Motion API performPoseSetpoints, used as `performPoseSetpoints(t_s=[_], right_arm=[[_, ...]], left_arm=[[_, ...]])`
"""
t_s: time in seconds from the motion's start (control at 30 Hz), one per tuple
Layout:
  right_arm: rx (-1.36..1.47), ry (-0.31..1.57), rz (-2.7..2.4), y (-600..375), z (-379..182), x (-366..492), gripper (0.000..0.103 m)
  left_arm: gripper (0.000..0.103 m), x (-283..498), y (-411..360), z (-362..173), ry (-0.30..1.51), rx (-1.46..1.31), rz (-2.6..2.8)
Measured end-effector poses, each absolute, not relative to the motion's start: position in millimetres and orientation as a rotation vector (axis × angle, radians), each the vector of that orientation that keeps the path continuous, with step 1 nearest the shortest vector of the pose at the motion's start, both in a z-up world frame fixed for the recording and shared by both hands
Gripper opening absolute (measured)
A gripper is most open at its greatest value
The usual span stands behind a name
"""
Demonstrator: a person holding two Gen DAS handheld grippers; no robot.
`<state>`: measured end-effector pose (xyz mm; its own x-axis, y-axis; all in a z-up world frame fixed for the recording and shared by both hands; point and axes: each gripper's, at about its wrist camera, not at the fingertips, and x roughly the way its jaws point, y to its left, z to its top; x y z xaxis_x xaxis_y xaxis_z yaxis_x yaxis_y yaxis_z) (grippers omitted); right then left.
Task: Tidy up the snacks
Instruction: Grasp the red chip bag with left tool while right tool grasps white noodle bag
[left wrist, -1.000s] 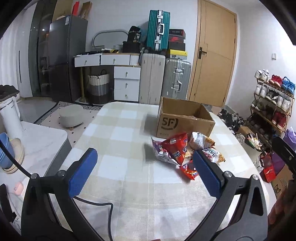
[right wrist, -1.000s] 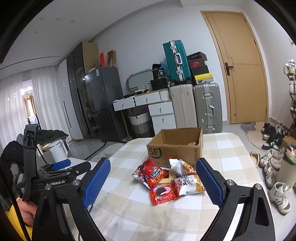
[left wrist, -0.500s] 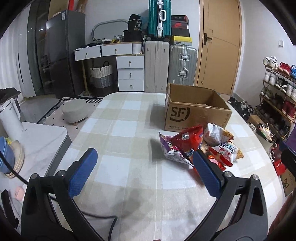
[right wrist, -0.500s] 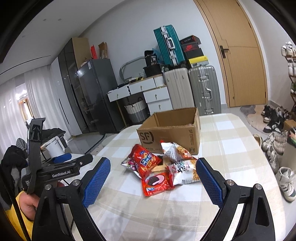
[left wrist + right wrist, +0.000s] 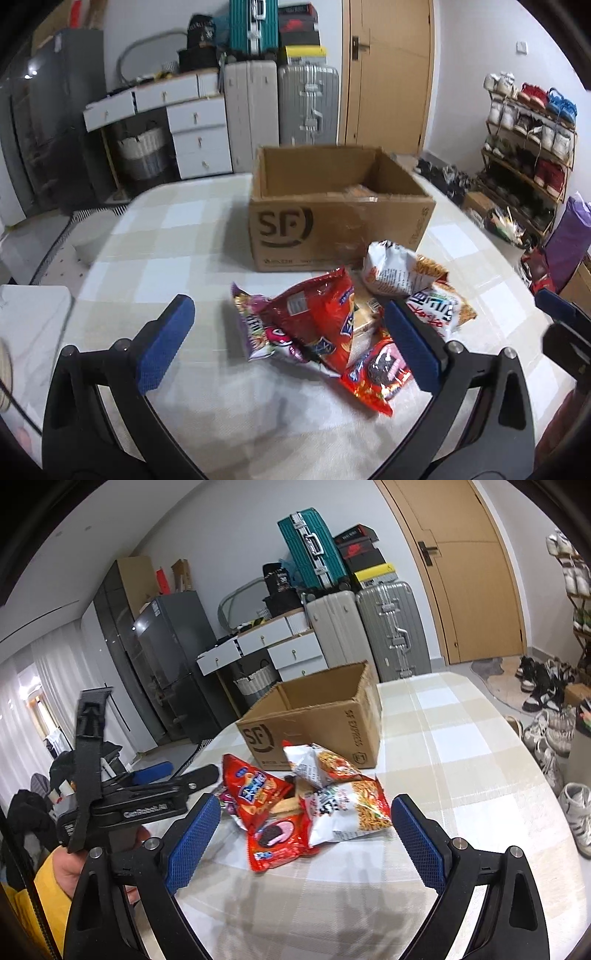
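A pile of snack bags lies on the checked table in front of an open SF cardboard box. The pile holds a big red chip bag, a purple candy bag, a red cookie pack and two noodle packs. My left gripper is open, just short of the pile, its right pad over the cookie pack. My right gripper is open, close in front of the cookie pack. The left gripper also shows at the left in the right wrist view.
The table carries a beige checked cloth. Suitcases, drawers and a door stand behind. A shoe rack is at the right, shoes on the floor beside the table.
Both grippers have moved forward toward the snack pile and box, which now look larger and nearer. Both stay open.
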<state>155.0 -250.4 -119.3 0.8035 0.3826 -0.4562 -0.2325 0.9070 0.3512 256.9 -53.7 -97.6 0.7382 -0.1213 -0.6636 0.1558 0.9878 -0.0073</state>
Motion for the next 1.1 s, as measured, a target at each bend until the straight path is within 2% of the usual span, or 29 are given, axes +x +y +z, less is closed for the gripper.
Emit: performPoseSetpoints(t_s=[0.13, 0.2, 0.27, 0.33, 0.53, 0.93, 0.97, 1.0, 1.1], right_arm=[[0.303, 0.577, 0.344, -253.7, -128.7, 167.9, 0.095], [0.307, 0.592, 0.349, -254.1, -134.0, 174.5, 0.095], [0.317, 0.606, 0.356, -254.4, -138.7, 180.7, 0.095], [0.327, 0.623, 0.366, -254.6, -142.7, 185.3, 0.095], [0.316, 0.682, 0.375, -250.2, -152.8, 208.8, 0.095], [0.224, 0.836, 0.337, -229.3, -182.2, 258.1, 0.095], [0.215, 0.841, 0.331, -228.4, -184.6, 260.0, 0.094], [0.206, 0.844, 0.327, -228.0, -186.6, 261.3, 0.089], [0.190, 0.844, 0.318, -227.6, -188.5, 262.1, 0.084]], left_arm=[[0.103, 284.7, -59.5, -117.3, 0.778, 0.012, -0.201], [0.095, 296.5, -61.7, -125.9, 0.805, -0.005, -0.229], [0.076, 308.3, -65.0, -136.7, 0.840, -0.010, -0.259], [0.062, 317.3, -66.1, -147.3, 0.870, -0.018, -0.283], [0.049, 326.1, -65.9, -160.1, 0.868, -0.060, -0.350], [0.047, 304.4, -46.3, -151.6, 0.840, -0.116, -0.367], [0.047, 300.7, -44.5, -148.5, 0.833, -0.120, -0.366], [0.047, 296.0, -44.5, -145.2, 0.827, -0.119, -0.365], [0.047, 285.0, -41.6, -135.5, 0.813, -0.127, -0.363]])
